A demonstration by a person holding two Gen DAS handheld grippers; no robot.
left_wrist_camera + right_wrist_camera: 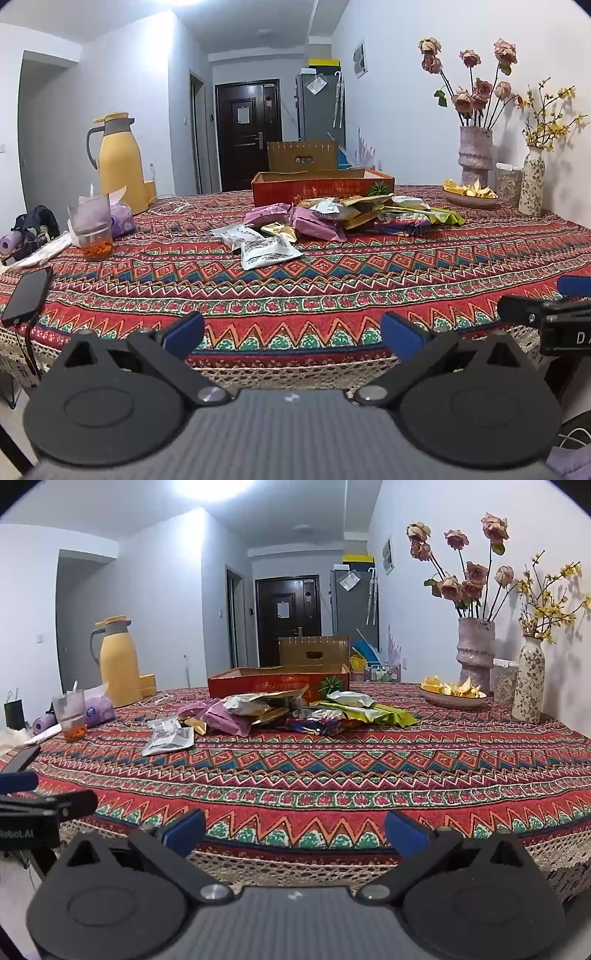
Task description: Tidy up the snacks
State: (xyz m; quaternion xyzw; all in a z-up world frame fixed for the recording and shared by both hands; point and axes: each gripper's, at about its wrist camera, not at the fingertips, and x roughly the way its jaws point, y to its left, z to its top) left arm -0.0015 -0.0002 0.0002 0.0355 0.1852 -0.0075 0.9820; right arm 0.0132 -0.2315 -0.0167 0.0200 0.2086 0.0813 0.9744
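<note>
The snacks (pixel 332 218) lie in a loose pile near the middle of the tabletop (pixel 295 288), on a cloth with red zigzags. Just behind the pile sits an open red box (pixel 321 186). That looks like the place to put them, but that is a guess.

The left gripper (pixel 291 332) is wide open and holds nothing. The right gripper (pixel 295 830) is wide open too, and it is empty. Both hang over the near edge of the tabletop, well apart from the pile. No snack has been picked up yet.

To do this step well, go for an easy one. A white pack (pixel 267 253) lies at the front of the pile, a bit apart from the rest and closest to the left gripper. Come at it low and slow, with one finger on each side. Close softly, since the packs look thin and crinkly and could slip or squash. Lift it clear, then carry it over the pile to the box.

Mind the glass (pixel 92 229) on the left, which has something orange in it. The right gripper could start on the green pack (pixel 380 712) on its own side. Take one pack at a time.
</note>
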